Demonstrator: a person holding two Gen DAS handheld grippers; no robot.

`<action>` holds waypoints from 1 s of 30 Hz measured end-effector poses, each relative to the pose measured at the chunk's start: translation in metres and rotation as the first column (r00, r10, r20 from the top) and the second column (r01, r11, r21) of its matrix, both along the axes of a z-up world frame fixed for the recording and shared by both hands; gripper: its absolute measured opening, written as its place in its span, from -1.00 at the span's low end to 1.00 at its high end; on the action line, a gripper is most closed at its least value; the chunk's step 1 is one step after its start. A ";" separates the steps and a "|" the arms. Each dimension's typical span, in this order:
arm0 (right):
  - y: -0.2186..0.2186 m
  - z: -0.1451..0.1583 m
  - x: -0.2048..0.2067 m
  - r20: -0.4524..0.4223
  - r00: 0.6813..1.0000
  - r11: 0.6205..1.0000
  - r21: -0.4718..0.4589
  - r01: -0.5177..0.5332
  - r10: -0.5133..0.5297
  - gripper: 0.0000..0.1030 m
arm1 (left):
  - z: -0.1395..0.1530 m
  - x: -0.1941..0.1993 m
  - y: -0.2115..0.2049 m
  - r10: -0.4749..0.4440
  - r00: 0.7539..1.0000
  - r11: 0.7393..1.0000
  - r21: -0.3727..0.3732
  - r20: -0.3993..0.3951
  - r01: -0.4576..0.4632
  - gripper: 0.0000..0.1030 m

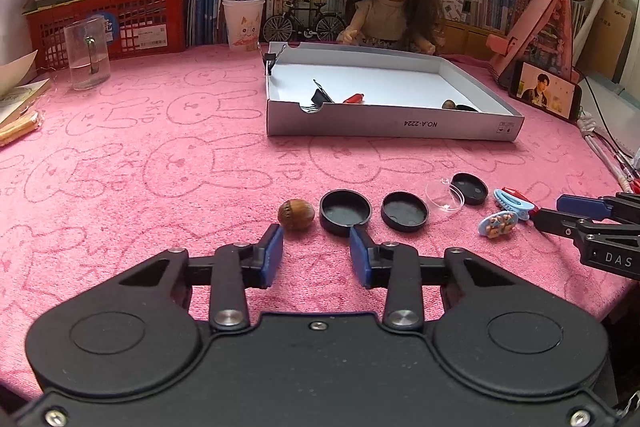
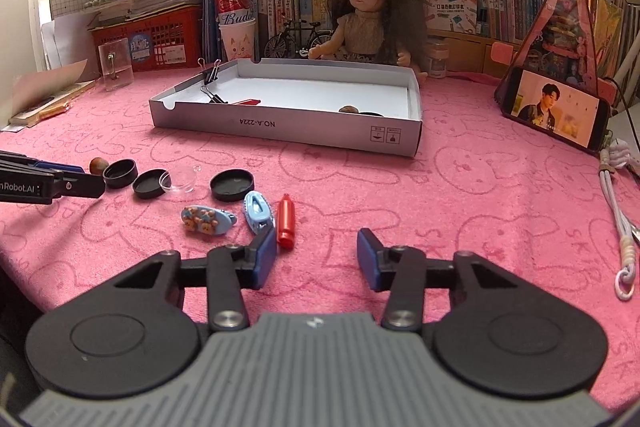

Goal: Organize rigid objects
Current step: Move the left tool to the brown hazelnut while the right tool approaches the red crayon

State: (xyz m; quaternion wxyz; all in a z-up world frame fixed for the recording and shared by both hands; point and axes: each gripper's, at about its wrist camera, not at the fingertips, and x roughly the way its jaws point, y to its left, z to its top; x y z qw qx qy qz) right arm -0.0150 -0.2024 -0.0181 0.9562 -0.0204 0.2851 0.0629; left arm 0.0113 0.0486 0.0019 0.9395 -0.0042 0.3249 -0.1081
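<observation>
A row of small items lies on the pink cloth: a brown nut [image 1: 296, 214], two black lids [image 1: 345, 211] [image 1: 404, 211], a clear lid [image 1: 444, 195], a third black lid [image 1: 470, 188], a bear hair clip [image 1: 497, 223] and a light blue clip [image 1: 514, 203]. My left gripper [image 1: 316, 239] is open just short of the nut and the first lid, with nothing between its fingers. My right gripper [image 2: 317, 243] is open too, its left finger beside a red cap [image 2: 286, 221] and the blue clip [image 2: 258, 213]. The white box [image 1: 392, 126] behind holds a binder clip [image 1: 322, 95], a red piece [image 1: 354, 99] and a nut [image 1: 448, 103].
A doll [image 1: 390, 7] sits behind the box. A phone [image 2: 556, 109] leans at the right with white cables [image 2: 618, 199] along the table edge. A clear cup [image 1: 87, 53], a red basket [image 1: 112, 23] and books stand at the back left.
</observation>
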 end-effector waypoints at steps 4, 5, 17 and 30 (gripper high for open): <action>-0.001 0.000 0.004 -0.001 1.000 1.000 -0.020 0.021 -0.021 -0.06 | -0.001 0.004 -0.001 0.020 1.000 1.000 0.006 0.007 -0.020 -0.32; -0.001 0.000 0.005 -0.001 1.000 0.999 -0.022 0.026 -0.027 -0.06 | -0.001 0.005 -0.001 0.025 1.000 1.000 0.006 0.008 -0.025 -0.32; -0.010 -0.001 0.032 -0.014 0.994 0.992 -0.055 0.111 -0.112 0.06 | -0.001 0.014 -0.002 0.054 0.998 0.998 0.010 0.024 -0.055 -0.35; -0.020 0.002 0.051 -0.029 0.981 0.979 -0.077 0.189 -0.191 0.06 | 0.001 0.014 -0.007 0.051 0.997 0.998 0.027 0.054 -0.053 -0.36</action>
